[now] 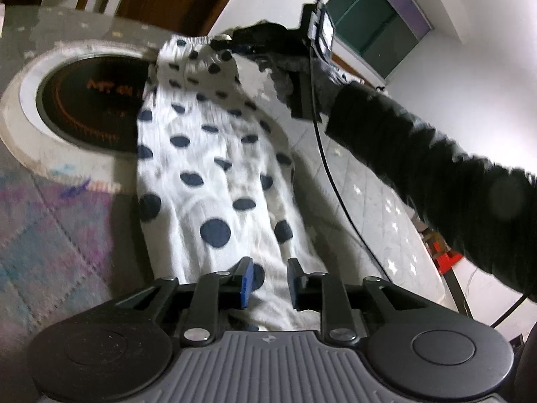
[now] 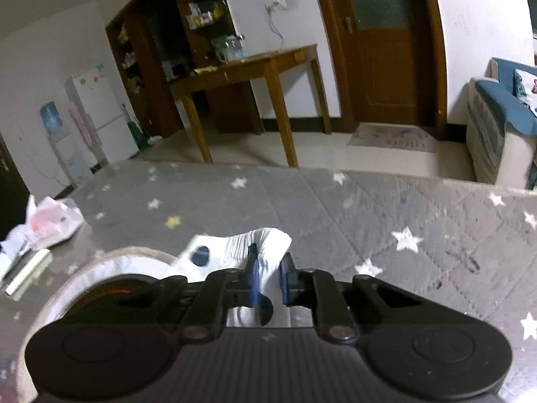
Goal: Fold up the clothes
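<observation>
- One big surface carries everything: a round top under a grey quilted cover with white stars, and set into its middle a dark round cooker plate inside a pale ring.
- One garment is the task's thing: a white cloth with navy dots, long and narrow. It is stretched between the two tools, partly over the cooker plate's edge and partly above the star cover. It looks lifted and taut more than laid flat, though the blur leaves that unsure.
- Its long axis runs straight from one tool to the other, so each tool has one short end and neither is nearer to the whole. Any fold would be made along or across this line.
- The far end, with a gathered elastic-looking hem, is at the right tool, held by a dark-gloved hand in a black sleeve. In its own camera the right tool has its blue pads pressed onto a bunched white edge of the cloth, pinching it.
- The near end is at the left tool. Its blue pads stand a little apart with cloth running between them; it appears to be gripping the fabric, loosely.
- The scene fits either spreading the garment out flat or carrying one end over to the other; I cannot tell which.
- Small clutter sits at the surface's far-left edge: crumpled plastic bags.
</observation>
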Demonstrator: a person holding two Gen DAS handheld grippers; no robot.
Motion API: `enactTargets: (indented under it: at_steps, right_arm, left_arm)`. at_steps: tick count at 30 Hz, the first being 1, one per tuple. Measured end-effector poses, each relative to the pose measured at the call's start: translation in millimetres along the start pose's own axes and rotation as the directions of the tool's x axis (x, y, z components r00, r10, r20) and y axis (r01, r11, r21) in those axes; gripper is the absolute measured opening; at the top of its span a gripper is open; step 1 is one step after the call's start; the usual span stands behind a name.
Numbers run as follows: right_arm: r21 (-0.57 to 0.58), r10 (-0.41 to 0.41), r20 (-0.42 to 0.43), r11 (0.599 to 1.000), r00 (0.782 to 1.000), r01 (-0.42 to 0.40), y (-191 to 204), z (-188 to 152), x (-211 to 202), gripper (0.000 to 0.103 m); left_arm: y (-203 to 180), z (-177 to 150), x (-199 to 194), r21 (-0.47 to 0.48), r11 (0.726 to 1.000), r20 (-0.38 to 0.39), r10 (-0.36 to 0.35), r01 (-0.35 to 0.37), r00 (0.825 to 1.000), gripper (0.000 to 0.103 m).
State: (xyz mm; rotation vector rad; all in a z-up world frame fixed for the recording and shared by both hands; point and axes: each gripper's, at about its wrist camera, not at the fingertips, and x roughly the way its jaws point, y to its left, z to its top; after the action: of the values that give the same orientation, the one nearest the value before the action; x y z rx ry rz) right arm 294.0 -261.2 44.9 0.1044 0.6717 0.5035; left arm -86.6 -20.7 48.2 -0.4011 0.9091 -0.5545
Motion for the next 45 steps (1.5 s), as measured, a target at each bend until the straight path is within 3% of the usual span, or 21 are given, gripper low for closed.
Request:
enactTargets:
  at_steps: [14,20,28,33,37,41,45]
  right_arm:
    - [-0.085,0.105,0.09,0.992,0.99,-0.097,62.2,-21.2,-114.8,0.011]
    - [-0.153,0.184,0.088,0.974,0.979,-0.169,101.3,-50.9,-170.5,0.011]
    - [-0.297,0.294,0.054,0.917,0.954,-0.266,151.8,-102.9,-242.7,0.011]
    - [-0.406,0.322,-0.037,0.86,0.946,-0.309,180.7,-150.8,-272.0,0.011]
    - [-0.544,0.299,-0.083,0.785,0.95,-0.295,200.3,-190.1,-287.9,0.011]
    - [-0.698,0.237,-0.116,0.671,0.965,-0.249,218.2,-221.0,-294.6,0.011]
    - [-0.818,0.185,-0.141,0.532,0.972,-0.22,236.3,-247.1,-295.6,0.011]
  left_arm:
    - [9.2,8.9,-21.8,-0.057,0.998,0.078,0.033,-0.028,0.996,0.026]
    - [19.3,5.0,-24.4,-0.102,0.994,0.087,0.033,-0.024,0.996,0.026]
    - [27.2,-2.4,-28.6,-0.126,0.992,0.097,0.021,-0.009,0.995,0.026]
    - [32.1,-5.8,-42.9,-0.125,0.992,0.13,0.046,-0.029,0.99,0.03]
    - [39.9,-9.3,-57.5,-0.141,0.988,0.158,0.082,-0.059,0.984,0.03]
    - [44.9,-5.5,-70.3,-0.143,0.986,0.187,0.115,-0.089,0.976,0.03]
    - [33.2,15.3,-71.2,-0.083,0.993,0.232,0.096,-0.079,0.968,0.03]
